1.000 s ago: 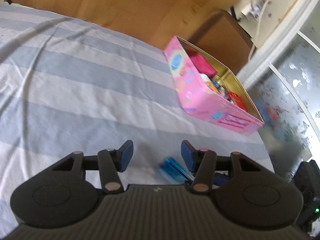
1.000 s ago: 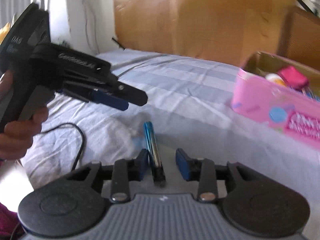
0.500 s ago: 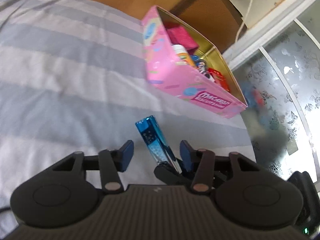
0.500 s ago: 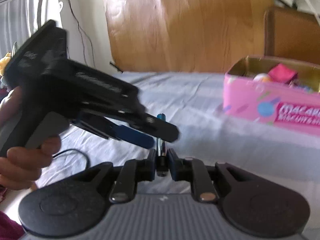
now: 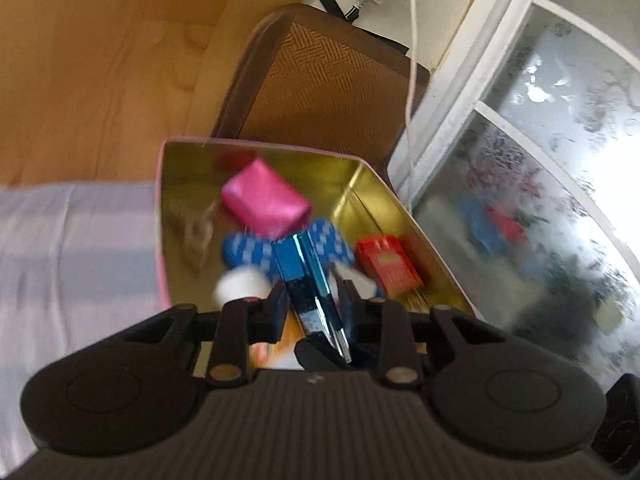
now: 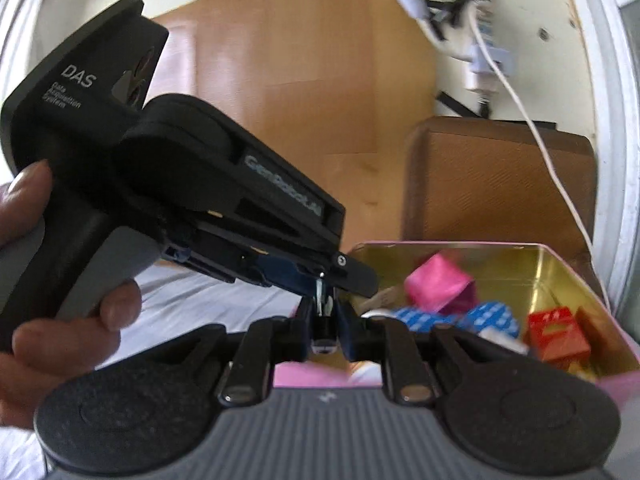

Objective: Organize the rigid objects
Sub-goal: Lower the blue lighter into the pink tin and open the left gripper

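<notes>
1. The right gripper (image 6: 323, 330) is pinching the blue metallic bar (image 5: 306, 276) by its near end, jaws pressed tight on it at bottom centre of the right wrist view. From that camera you mostly see just the shiny end (image 6: 321, 300) poking up between the pads.
2. The left gripper (image 5: 314, 310) sits around the same bar with its jaws spread. I can't tell if a pad actually touches it.
3. In the left wrist view the bar hangs over the open pink tin (image 5: 160, 216), mid-frame, above the pink block (image 5: 266, 200), the blue patterned thing (image 5: 248, 248) and the red box (image 5: 388, 266) already inside.
4. Long axis runs from bottom centre up and slightly left, free end pointing into the tin.
5. Handling guess: stiff, light, glossy foil-ish skin, so probably slippery. Pinching the flat sides near the end looks fine, but it could swivel in the pads.
6. The tin is on the striped sheet (image 5: 72, 240).
</notes>
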Tool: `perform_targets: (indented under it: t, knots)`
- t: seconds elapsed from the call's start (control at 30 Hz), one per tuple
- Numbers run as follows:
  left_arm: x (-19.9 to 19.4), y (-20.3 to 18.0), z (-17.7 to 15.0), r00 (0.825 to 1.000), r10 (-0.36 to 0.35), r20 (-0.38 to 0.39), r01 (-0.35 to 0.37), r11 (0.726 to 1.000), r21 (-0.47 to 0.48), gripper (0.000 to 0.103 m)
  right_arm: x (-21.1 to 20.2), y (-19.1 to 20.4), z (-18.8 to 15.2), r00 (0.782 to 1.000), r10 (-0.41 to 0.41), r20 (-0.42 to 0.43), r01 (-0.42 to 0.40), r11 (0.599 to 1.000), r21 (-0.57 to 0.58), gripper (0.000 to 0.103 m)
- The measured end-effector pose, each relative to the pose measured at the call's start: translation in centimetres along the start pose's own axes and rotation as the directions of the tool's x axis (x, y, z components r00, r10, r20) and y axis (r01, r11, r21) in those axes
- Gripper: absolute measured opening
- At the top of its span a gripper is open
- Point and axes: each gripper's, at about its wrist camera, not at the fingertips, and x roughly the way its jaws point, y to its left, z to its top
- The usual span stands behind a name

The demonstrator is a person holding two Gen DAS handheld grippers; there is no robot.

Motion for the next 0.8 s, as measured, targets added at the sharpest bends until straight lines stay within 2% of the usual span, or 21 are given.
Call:
perform_targets:
  t: [0.07,0.1,0.13,0.2,0.3,0.4,0.53,0.57,0.63,0.8]
  knots:
    - [2.3,0.2,1.3,1.000,-0.001,-0.003,0.001,1.000,0.003,0.032,2.3,-2.0,0.7,1.000,-0.019,-0.013,0.020,0.999,0.037,0.014]
    - [3.6,0.3,1.8,1.000,0.012,-0.006,-0.012,1.000,0.005,0.038,3.5,-2.9,1.0,0.999,-0.040,-0.025,0.041,0.998,0.054,0.014]
    - [4.2,0.4,2.3,0.999,0.036,-0.005,-0.036,0.999,0.011,0.048,4.6,-3.8,1.2,0.997,-0.061,-0.040,0.063,0.996,0.064,0.014]
    - [5.6,0.7,2.9,0.993,0.115,0.018,-0.116,0.993,0.017,0.056,7.0,-5.4,1.3,0.992,-0.103,-0.069,0.108,0.992,0.071,0.018]
    - [5.7,1.7,3.1,0.980,0.195,0.049,-0.195,0.981,-0.003,0.056,8.5,-6.9,1.2,0.984,-0.168,-0.058,0.172,0.983,0.067,0.025]
    - [3.9,2.6,1.9,0.974,0.215,0.073,-0.213,0.977,-0.026,0.056,7.5,-7.8,0.4,0.989,-0.145,-0.036,0.148,0.982,0.115,0.027]
    - [0.7,1.7,-0.6,0.956,0.267,0.120,-0.273,0.961,0.034,0.058,4.5,-7.4,-0.9,0.991,-0.132,-0.001,0.131,0.982,0.134,0.028]
    - [-0.1,1.4,-1.3,0.952,0.278,0.130,-0.286,0.957,0.049,0.061,3.1,-7.3,-1.1,0.991,-0.134,0.015,0.131,0.981,0.140,0.029]
    - [-1.5,0.7,-2.7,0.941,0.304,0.151,-0.317,0.946,0.071,0.076,1.2,-7.2,-1.5,0.989,-0.141,0.042,0.132,0.977,0.168,0.035]
    - [-5.1,-0.1,-6.3,0.914,0.356,0.196,-0.381,0.918,0.111,0.087,-4.2,-5.9,-2.8,0.983,-0.168,0.078,0.145,0.960,0.239,0.039]
